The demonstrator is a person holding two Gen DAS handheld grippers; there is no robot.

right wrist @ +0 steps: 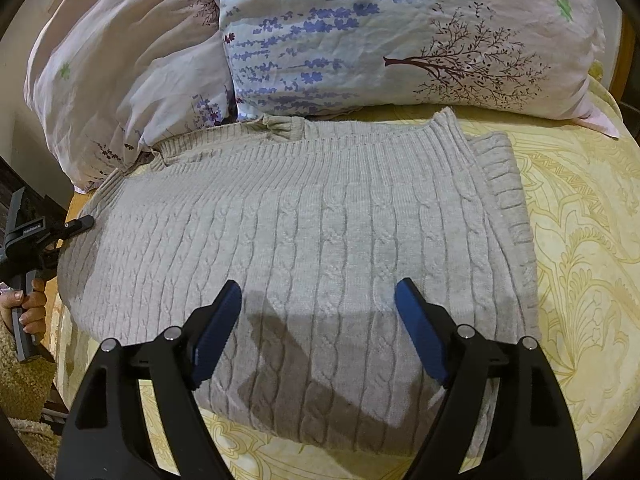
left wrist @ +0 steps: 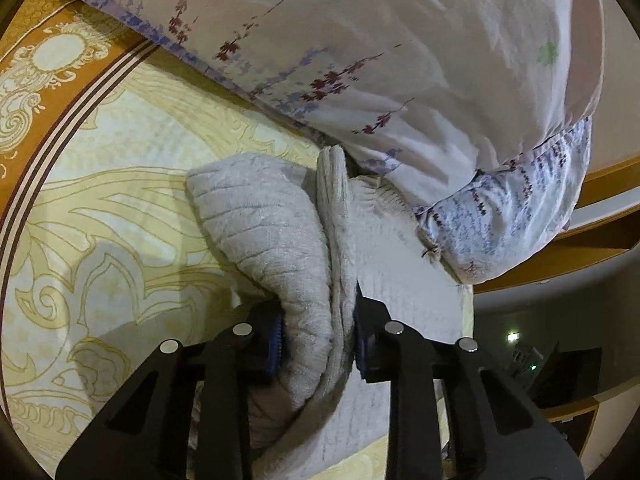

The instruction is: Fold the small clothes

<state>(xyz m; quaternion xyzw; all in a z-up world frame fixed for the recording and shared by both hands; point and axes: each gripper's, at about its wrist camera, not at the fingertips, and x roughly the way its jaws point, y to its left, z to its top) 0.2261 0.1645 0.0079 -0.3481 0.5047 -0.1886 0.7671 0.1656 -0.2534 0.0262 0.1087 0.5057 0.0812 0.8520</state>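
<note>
A grey cable-knit sweater (right wrist: 312, 232) lies folded on a yellow patterned bedspread (right wrist: 580, 280), its ribbed hem toward the pillows. My right gripper (right wrist: 318, 320) is open and empty, hovering just above the sweater's near part. My left gripper (left wrist: 318, 340) is shut on a bunched edge of the sweater (left wrist: 280, 240), which rises folded between the blue pads. In the right wrist view the left gripper (right wrist: 76, 224) shows at the sweater's left edge, held by a hand.
Two floral pillows (right wrist: 380, 40) lie just beyond the sweater, touching its far edge; one (left wrist: 400, 60) looms over the left gripper. The bedspread's orange border (left wrist: 60, 80) runs at left. The bed's edge and a dark room (left wrist: 540, 340) lie at right.
</note>
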